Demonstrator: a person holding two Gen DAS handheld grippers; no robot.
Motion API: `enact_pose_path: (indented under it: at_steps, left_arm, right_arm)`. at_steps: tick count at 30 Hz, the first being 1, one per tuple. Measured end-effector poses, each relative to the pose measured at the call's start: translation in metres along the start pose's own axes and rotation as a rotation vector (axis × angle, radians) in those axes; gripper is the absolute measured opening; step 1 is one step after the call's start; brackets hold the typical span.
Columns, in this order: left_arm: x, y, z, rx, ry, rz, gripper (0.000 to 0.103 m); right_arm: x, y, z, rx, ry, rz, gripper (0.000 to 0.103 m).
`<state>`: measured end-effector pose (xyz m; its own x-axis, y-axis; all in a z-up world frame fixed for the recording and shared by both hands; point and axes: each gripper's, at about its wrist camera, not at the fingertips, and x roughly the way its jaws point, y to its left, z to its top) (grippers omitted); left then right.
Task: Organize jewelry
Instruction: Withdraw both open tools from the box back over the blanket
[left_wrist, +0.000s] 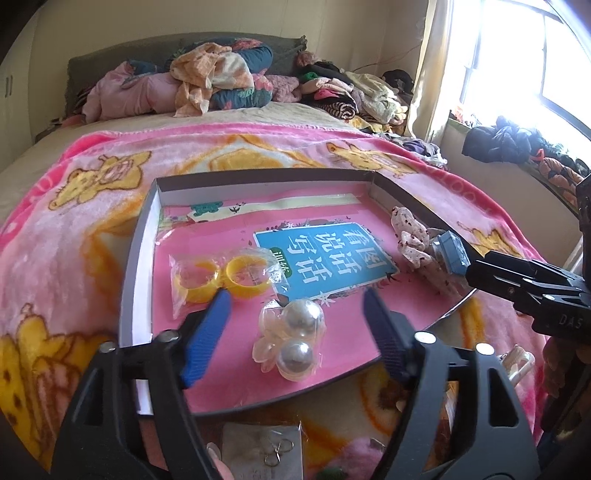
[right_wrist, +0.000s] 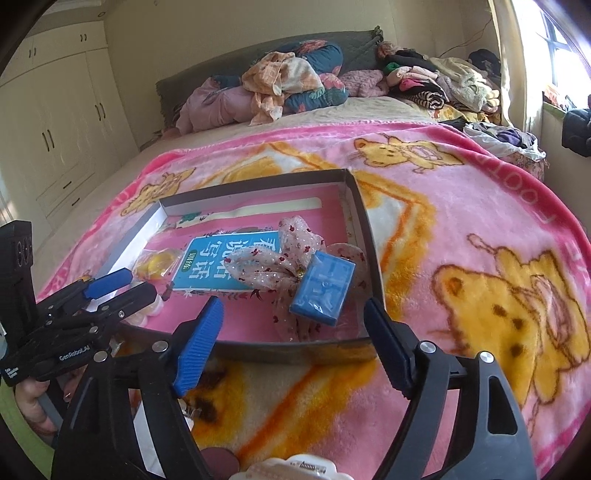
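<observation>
Pearl earrings (left_wrist: 295, 338) in their clear bag lie inside the box (left_wrist: 127, 280), between the spread, empty left gripper (left_wrist: 295, 295) jaws; right gripper (right_wrist: 293, 310) likewise wide, gripping nothing

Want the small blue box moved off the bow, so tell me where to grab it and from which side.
Grip the blue box across its two long side edges, coming from above and the near side with the open right gripper. It lies tilted on the sheer bow by the tray's right wall, with its broad face up, so the sides are probably the only opposed flats.
</observation>
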<state>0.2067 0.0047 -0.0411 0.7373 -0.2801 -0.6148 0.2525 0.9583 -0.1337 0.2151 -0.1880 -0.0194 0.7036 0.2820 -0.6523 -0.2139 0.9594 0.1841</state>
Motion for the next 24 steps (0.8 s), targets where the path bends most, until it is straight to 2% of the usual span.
enact_pose_path:
  at_steps: [5, 7, 8, 24]
  left_arm:
    - [-0.010, 0.005, 0.000, -0.036, -0.012, -0.007, 0.080]
    - [-0.015, 0.007, 0.000, -0.048, -0.023, -0.009, 0.089]
    - [-0.018, 0.008, 0.000, -0.053, -0.031, -0.009, 0.090]
    - [-0.056, 0.013, -0.004, -0.072, -0.083, 0.013, 0.091]
  right_arm:
    - [-0.009, -0.001, -0.001, 0.013, -0.015, -0.001, 0.079]
    - [-0.013, -0.002, -0.002, 0.014, -0.020, -0.001, 0.079]
    - [-0.015, -0.001, -0.003, 0.014, -0.023, -0.001, 0.079]
    - [-0.052, 0.006, -0.013, 0.002, -0.071, 0.000, 0.079]
